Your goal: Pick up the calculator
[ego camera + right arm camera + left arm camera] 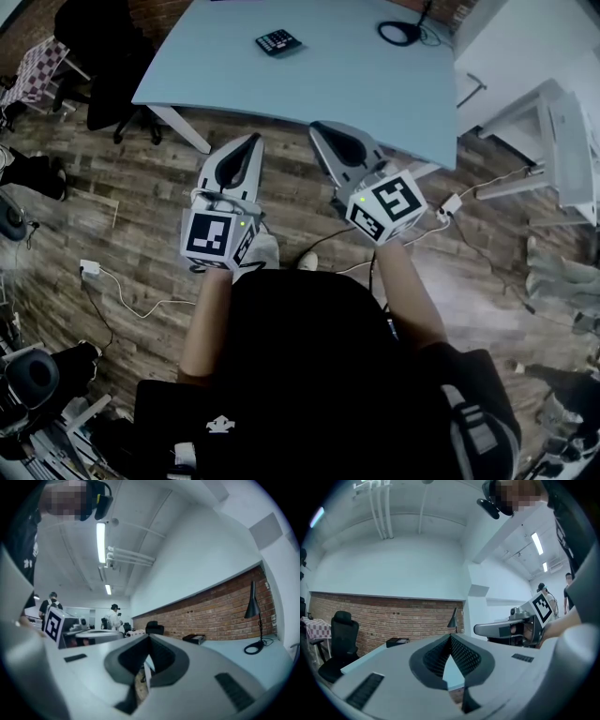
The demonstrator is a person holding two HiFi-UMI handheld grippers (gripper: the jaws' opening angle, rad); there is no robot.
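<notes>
Small black rectangular calculator (278, 42) lies on far part of pale blue counter (356, 80). Left gripper (248, 145) and right gripper (326, 133) near front edge, jaws together, empty.

Black lamp (401, 33) sat on the pale table (328, 89). Office chair (98, 52) stood beside it. Cable (127, 302) lay on the wood floor (141, 178).

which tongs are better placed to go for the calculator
Left, narrowly: the calculator lies more directly ahead of the left tongs than of the right tongs. Both are shut and short of the table.
</notes>
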